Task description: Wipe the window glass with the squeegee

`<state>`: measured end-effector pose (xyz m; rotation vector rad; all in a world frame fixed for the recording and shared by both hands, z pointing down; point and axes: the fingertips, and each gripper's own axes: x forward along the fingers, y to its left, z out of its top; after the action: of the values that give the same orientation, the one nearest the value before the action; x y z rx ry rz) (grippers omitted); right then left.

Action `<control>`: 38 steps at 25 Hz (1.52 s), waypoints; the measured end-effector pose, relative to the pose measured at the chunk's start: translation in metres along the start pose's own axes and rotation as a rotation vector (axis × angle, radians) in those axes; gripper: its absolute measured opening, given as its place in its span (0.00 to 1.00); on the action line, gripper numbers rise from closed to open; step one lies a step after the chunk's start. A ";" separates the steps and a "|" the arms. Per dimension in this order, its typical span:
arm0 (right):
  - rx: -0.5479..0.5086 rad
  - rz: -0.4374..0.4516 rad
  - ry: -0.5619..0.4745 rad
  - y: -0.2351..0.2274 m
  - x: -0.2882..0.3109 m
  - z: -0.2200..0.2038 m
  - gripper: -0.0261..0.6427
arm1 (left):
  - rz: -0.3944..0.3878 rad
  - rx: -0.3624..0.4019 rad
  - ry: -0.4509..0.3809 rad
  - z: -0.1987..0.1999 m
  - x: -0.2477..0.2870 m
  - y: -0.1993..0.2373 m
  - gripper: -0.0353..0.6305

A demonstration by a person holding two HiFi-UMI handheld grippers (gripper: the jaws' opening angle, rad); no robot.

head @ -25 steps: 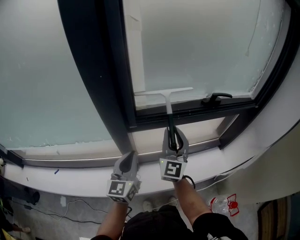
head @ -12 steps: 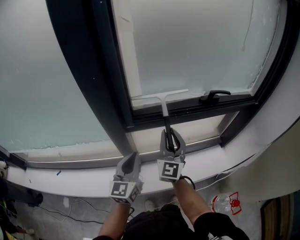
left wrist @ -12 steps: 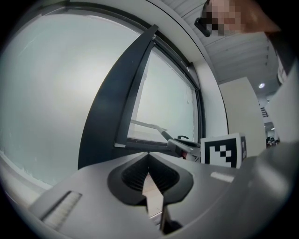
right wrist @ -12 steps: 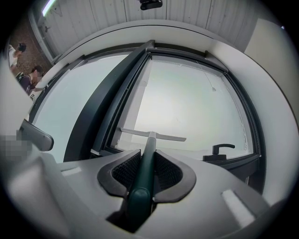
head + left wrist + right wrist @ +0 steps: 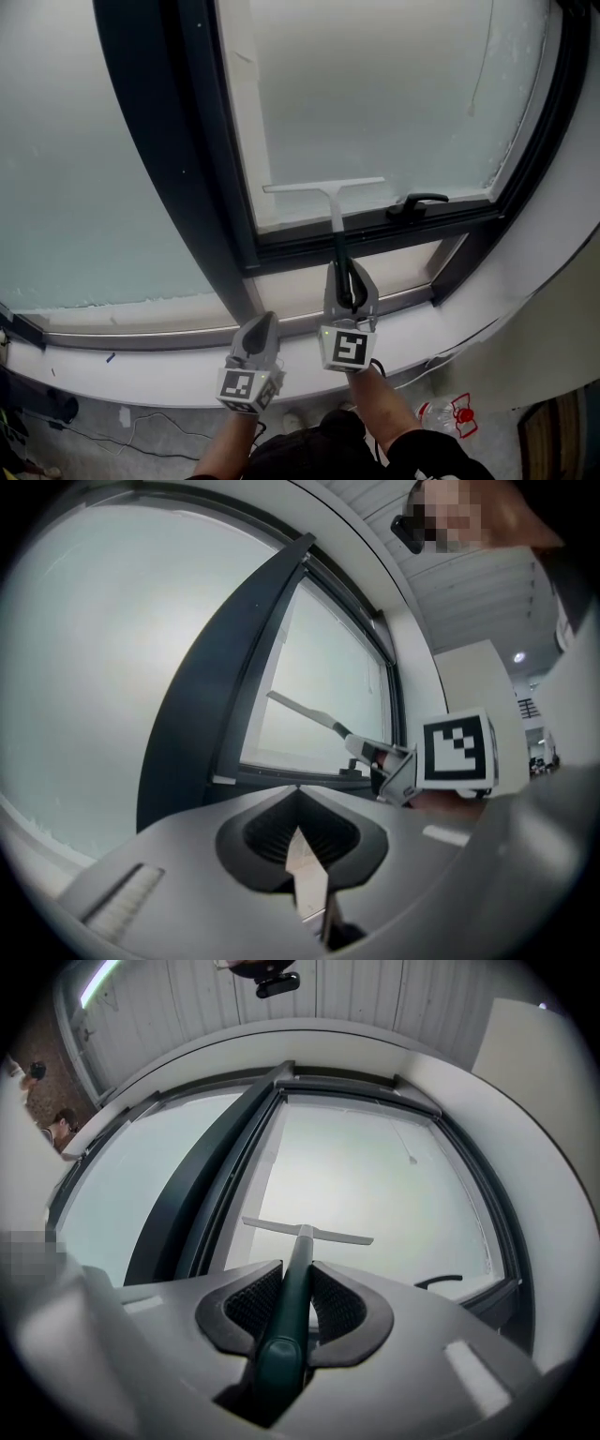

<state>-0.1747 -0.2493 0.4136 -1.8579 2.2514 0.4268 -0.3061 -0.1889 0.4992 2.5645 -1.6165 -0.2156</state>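
The squeegee has a white blade [image 5: 323, 186] that lies flat against the frosted window glass [image 5: 375, 94], just above the bottom frame. Its dark green handle [image 5: 339, 248] runs down into my right gripper [image 5: 350, 278], which is shut on it. In the right gripper view the handle [image 5: 281, 1335] sits between the ribbed pads and the blade [image 5: 307, 1232] stretches across the pane. My left gripper [image 5: 266, 322] hangs lower left by the sill, shut and holding nothing. In the left gripper view its jaws [image 5: 298, 797] meet, and the squeegee [image 5: 305, 710] shows beyond them.
A black window handle [image 5: 417, 202] sits on the bottom frame, right of the blade. A wide dark mullion [image 5: 159, 141] splits the two panes. The white sill [image 5: 141, 375] curves below. A plastic bottle [image 5: 445, 412] and cables lie on the floor.
The squeegee blade has risen slightly on the glass, away from the bottom frame. The left gripper has stayed low by the sill.
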 end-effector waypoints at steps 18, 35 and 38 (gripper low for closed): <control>-0.113 -0.044 -0.431 -0.120 0.121 0.227 0.18 | -0.110 0.189 -0.308 0.141 0.094 -0.071 0.05; -0.094 -0.023 -0.529 -0.142 0.178 0.283 0.18 | -0.044 0.244 -0.328 0.150 0.119 -0.075 0.05; -0.104 -0.031 -0.526 -0.141 0.179 0.281 0.18 | -0.047 0.249 -0.318 0.148 0.120 -0.077 0.05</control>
<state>-0.0813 -0.3439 0.0770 -1.5803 1.8710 0.9192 -0.2127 -0.2656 0.3332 2.8787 -1.7875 -0.4762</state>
